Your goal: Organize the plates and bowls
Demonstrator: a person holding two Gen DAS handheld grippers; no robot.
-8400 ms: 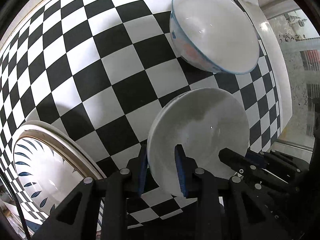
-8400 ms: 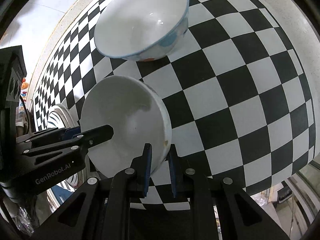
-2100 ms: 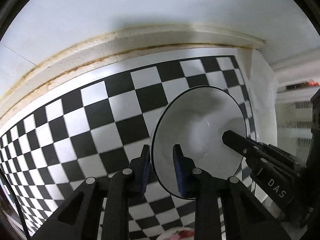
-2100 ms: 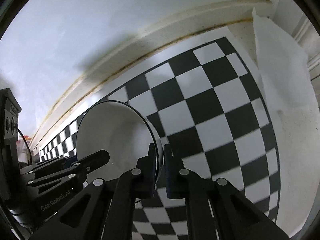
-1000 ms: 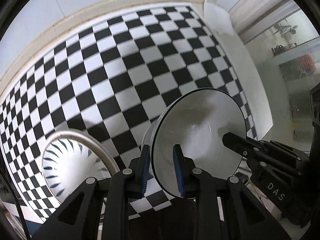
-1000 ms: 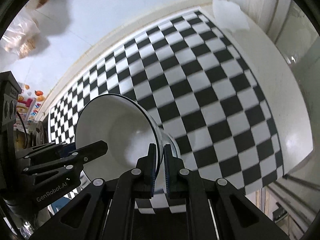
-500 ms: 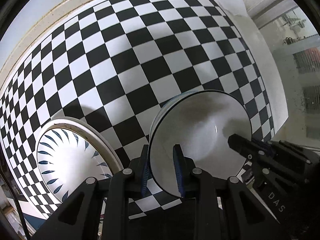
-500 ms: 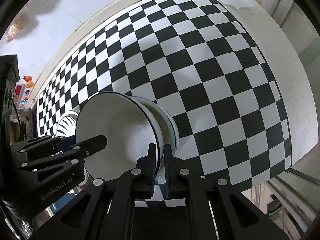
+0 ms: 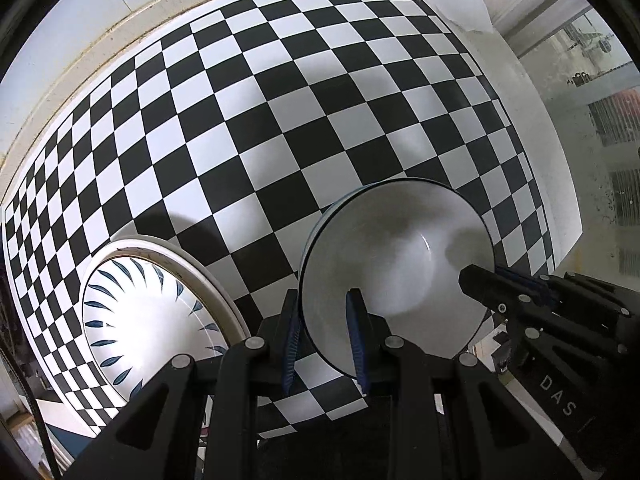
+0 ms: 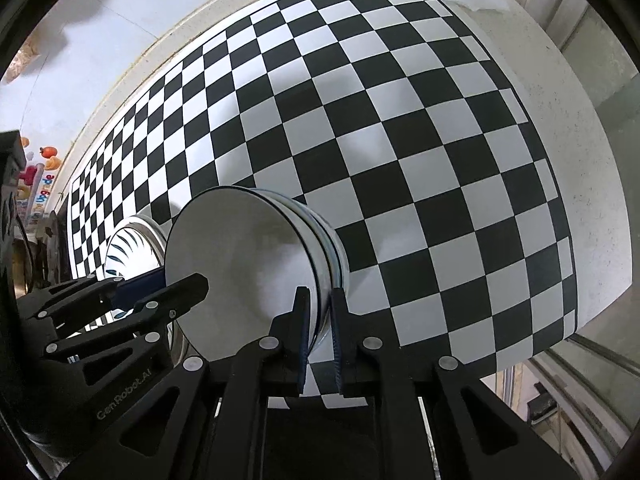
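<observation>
A white bowl with a dark rim (image 9: 396, 248) (image 10: 240, 264) sits nested in a stack of blue-rimmed bowls (image 10: 334, 252) on the checkered cloth (image 9: 280, 120). My left gripper (image 9: 324, 332) is shut on its near-left rim. My right gripper (image 10: 320, 328) is shut on its right rim, and shows at the right in the left wrist view (image 9: 480, 280). A white plate with blue leaf marks (image 9: 148, 312) lies to the left, also seen in the right wrist view (image 10: 128, 248).
The checkered cloth (image 10: 400, 140) covers a white counter whose right edge (image 9: 556, 160) drops off near a glass panel. A crumpled white sheet (image 9: 456, 0) lies at the far right corner. A pale wall runs along the back.
Both grippers carried the bowl from up near the wall down over the cloth. It now sits lower, nested in the blue-rimmed bowls, with the plate back in view.
</observation>
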